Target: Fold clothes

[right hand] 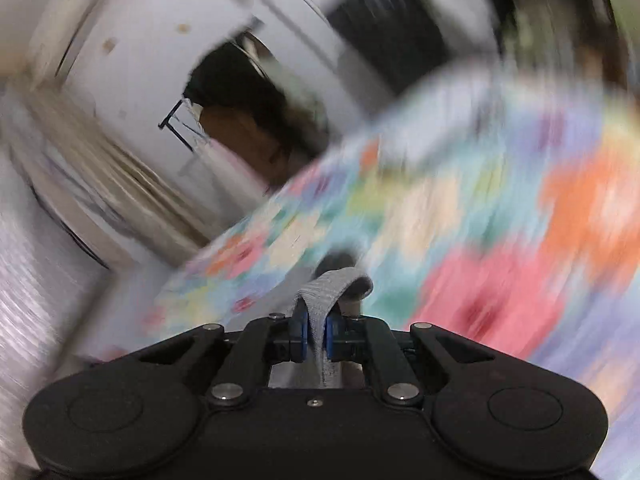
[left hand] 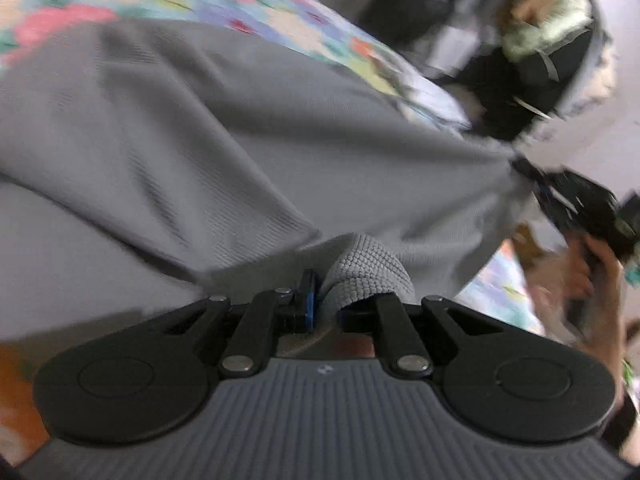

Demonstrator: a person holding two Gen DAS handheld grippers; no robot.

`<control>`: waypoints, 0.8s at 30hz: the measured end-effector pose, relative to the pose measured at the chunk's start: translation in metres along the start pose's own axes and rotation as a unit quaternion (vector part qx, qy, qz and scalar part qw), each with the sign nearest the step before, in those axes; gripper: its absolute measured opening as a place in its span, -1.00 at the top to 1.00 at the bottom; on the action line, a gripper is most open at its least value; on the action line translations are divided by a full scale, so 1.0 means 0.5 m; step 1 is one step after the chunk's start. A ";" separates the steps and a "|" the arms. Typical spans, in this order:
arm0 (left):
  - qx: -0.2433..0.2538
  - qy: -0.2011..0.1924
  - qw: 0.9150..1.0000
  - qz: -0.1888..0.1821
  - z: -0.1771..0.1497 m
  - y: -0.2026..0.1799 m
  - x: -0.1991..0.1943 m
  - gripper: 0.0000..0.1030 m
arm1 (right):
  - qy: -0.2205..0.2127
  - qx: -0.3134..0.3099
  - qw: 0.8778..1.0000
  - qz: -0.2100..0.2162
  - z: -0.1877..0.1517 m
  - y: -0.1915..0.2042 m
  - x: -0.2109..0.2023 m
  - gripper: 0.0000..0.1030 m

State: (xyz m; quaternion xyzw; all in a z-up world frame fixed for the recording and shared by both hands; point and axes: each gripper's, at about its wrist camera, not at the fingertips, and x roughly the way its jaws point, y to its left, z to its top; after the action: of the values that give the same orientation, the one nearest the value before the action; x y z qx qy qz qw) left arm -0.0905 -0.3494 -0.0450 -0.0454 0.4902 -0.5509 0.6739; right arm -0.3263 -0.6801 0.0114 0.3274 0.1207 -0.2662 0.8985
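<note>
Here, one grey garment, left tool and right tool each clamped on it, one floral sheet beneath.

— What do the tools look like?

— The left gripper is matte black with round side discs, silver rivets, blue finger pads and a ribbed grey body. The right gripper matches, but its body is smooth black.

— Any skin?

— A bare hand at three o'clock.
</note>
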 end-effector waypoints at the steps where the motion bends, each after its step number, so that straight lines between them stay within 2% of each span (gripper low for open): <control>1: 0.006 0.005 1.000 -0.011 -0.005 -0.010 0.011 0.82 | -0.010 -0.010 1.000 0.003 0.015 -0.006 -0.010 0.83; 5: 0.037 0.019 0.998 -0.047 -0.026 -0.047 0.043 0.83 | -0.058 -0.057 0.997 -0.004 0.063 -0.012 -0.034 0.84; 8: 0.057 0.021 0.997 -0.037 -0.033 -0.058 0.051 0.83 | -0.097 -0.105 0.990 -0.016 0.088 0.004 -0.037 0.84; 9: 0.064 0.022 0.997 -0.033 -0.035 -0.060 0.053 0.83 | -0.098 -0.124 0.987 -0.037 0.091 0.006 -0.025 0.84; 10: 0.070 0.022 0.997 -0.028 -0.037 -0.063 0.055 0.83 | -0.098 -0.143 0.983 -0.060 0.092 0.007 -0.011 0.84; 12: 0.083 0.023 0.996 -0.019 -0.042 -0.069 0.059 0.83 | -0.072 -0.127 0.985 -0.087 0.086 -0.017 0.018 0.84; 14: 0.096 0.024 0.995 -0.010 -0.046 -0.074 0.062 0.83 | -0.041 -0.078 0.992 -0.096 0.074 -0.048 0.041 0.84; 17: 0.099 0.023 0.995 -0.003 -0.044 -0.077 0.067 0.82 | -0.017 -0.089 0.989 -0.113 0.056 -0.056 0.056 0.82; 20: 0.098 0.021 0.995 0.011 -0.043 -0.077 0.068 0.79 | -0.001 -0.101 0.986 -0.132 0.042 -0.060 0.065 0.66; 21: 0.101 0.019 0.994 0.020 -0.039 -0.076 0.066 0.78 | 0.009 -0.081 0.988 -0.134 0.033 -0.065 0.061 0.50; 22: 0.105 0.018 0.994 0.030 -0.034 -0.075 0.064 0.71 | 0.020 -0.060 0.989 -0.136 0.022 -0.070 0.055 0.25; 24: 0.113 0.018 0.992 0.055 -0.013 -0.061 0.053 0.44 | 0.051 -0.023 0.988 -0.145 -0.002 -0.070 0.040 0.02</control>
State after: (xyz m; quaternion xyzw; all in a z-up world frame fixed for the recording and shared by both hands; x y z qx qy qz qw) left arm -0.1187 -0.3789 -0.0460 0.0678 0.4390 -0.5652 0.6951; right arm -0.3293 -0.7099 -0.0156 0.2991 0.2189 -0.3736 0.8503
